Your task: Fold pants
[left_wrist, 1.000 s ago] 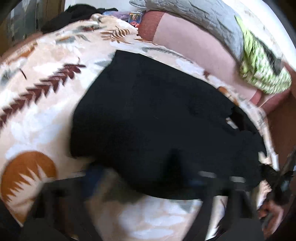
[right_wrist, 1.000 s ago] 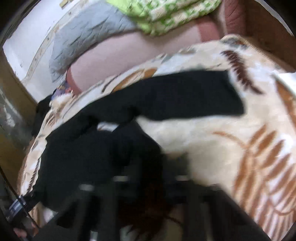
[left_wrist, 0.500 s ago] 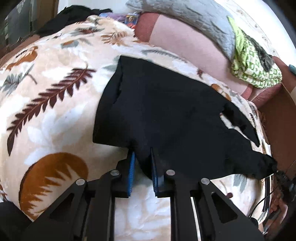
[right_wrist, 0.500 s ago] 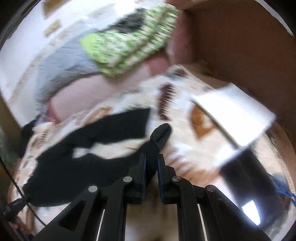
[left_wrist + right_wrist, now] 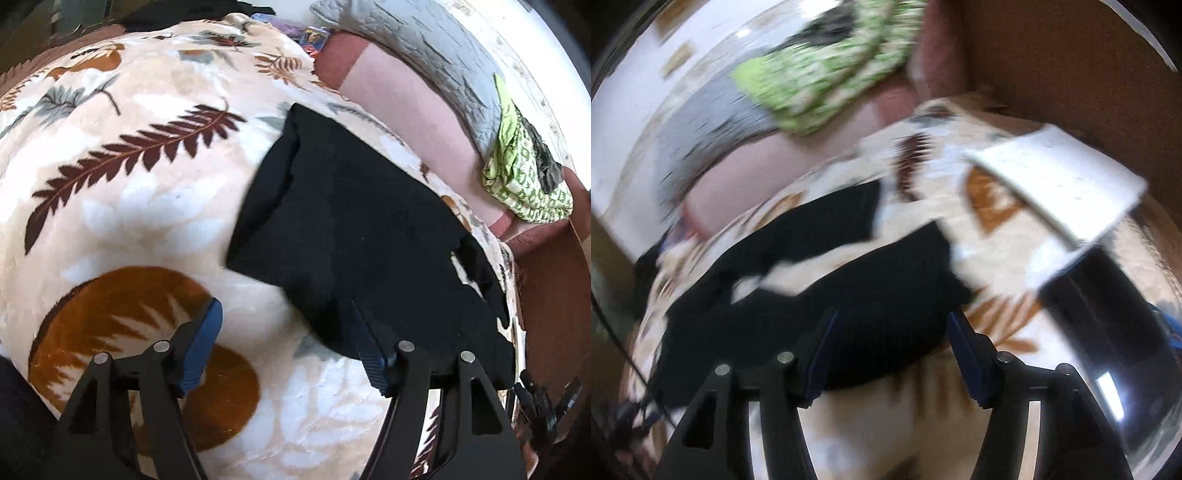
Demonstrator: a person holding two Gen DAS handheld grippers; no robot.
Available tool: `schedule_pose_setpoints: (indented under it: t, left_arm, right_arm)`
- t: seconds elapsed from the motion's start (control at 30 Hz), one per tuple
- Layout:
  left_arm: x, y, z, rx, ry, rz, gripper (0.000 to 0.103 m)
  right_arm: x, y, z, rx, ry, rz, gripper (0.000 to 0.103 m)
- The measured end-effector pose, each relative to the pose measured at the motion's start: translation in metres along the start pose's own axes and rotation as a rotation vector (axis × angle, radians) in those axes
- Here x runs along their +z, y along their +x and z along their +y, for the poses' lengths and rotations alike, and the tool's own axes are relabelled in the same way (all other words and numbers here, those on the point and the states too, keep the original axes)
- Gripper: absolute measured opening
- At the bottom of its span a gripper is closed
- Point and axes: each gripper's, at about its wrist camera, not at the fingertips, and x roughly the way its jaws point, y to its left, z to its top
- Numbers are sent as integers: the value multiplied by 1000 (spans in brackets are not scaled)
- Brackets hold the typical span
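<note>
Both claws stand wide with nothing between their blue pads. Seen from the left wrist, the left claw (image 5: 286, 341) hovers low over a leaf-printed blanket (image 5: 140, 206); its right finger lies against the near edge of the black pants (image 5: 362, 236), while its left finger sits over a brown disc in the print, apart from the cloth. The pants lie flat on the blanket in a folded dark slab, one layer edge showing along the far left side and a ragged edge at the right. Behind them sit a pink cushion (image 5: 410, 110), a grey quilted pillow (image 5: 424, 48) and a green patterned cloth (image 5: 524, 184). The right wrist view is blurred: the right claw (image 5: 890, 343) spans the near part of the pants (image 5: 886, 295), whose two legs (image 5: 827, 225) part toward the far side, and a white sheet (image 5: 1060, 184) lies on the blanket (image 5: 882, 424) to the right.
</note>
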Motion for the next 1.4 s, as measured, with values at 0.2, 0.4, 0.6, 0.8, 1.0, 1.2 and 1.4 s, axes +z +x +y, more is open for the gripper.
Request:
schedule_pose_setpoints:
  t: [0.2, 0.4, 0.6, 0.8, 1.0, 1.2, 1.4]
  left_arm:
    - [3, 10, -16, 44, 34, -21, 81]
    - [13, 27, -32, 39, 37, -27, 81]
    - [19, 35, -35, 18, 61, 1, 13]
    - [19, -1, -32, 2, 138, -23, 12]
    - [5, -4, -4, 67, 151, 18, 13]
    - [3, -12, -1, 107, 149, -10, 29]
    - [10, -42, 0, 137, 160, -77, 36]
  right_arm:
    - [-29, 27, 71, 271, -92, 181, 62]
    - [-40, 72, 105, 288, -19, 238, 62]
    - [-31, 100, 119, 293, 25, 252, 4]
    - [-38, 56, 128, 321, -92, 233, 4]
    - [-65, 52, 148, 338, -160, 302, 10]
    - [-63, 31, 124, 307, -138, 335, 34]
    - [-33, -28, 53, 115, -149, 187, 51]
